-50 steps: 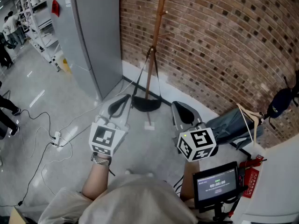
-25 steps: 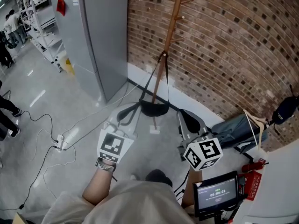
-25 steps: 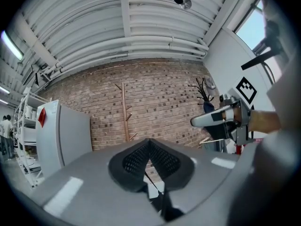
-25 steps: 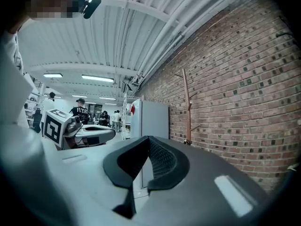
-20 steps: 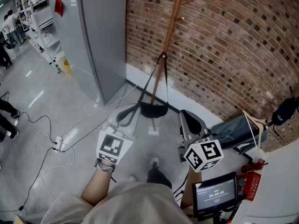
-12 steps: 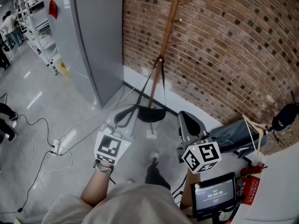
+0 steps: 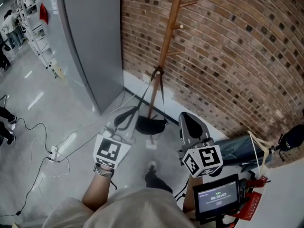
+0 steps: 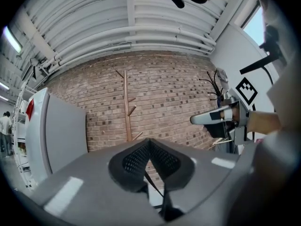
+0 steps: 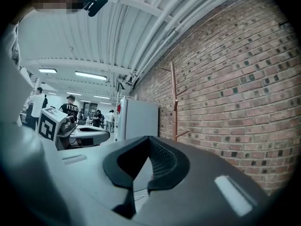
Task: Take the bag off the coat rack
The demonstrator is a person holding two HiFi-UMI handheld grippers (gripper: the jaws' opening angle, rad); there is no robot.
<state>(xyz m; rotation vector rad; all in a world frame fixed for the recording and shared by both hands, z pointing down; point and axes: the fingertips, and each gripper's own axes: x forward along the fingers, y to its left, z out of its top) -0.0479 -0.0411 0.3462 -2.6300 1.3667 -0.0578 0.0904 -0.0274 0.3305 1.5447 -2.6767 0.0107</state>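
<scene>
The tall brown wooden coat rack point(image 7: 167, 42) stands against the red brick wall point(image 7: 237, 46). The small black bag point(image 7: 151, 125) hangs on the rack by its long black strap point(image 7: 156, 74), which is looped over a low peg on the pole. The bag hangs low down, near the foot of the rack. My left tool point(image 7: 124, 118) points toward the rack from the left of the bag. Its two sides are pressed together with nothing between them. My right tool point(image 7: 189, 123) points toward the rack from the right of the bag. It is closed tight and empty too. Neither tool touches the bag or the rack. A big grey metal cabinet point(image 7: 90, 42) stands to the left of the rack.
</scene>
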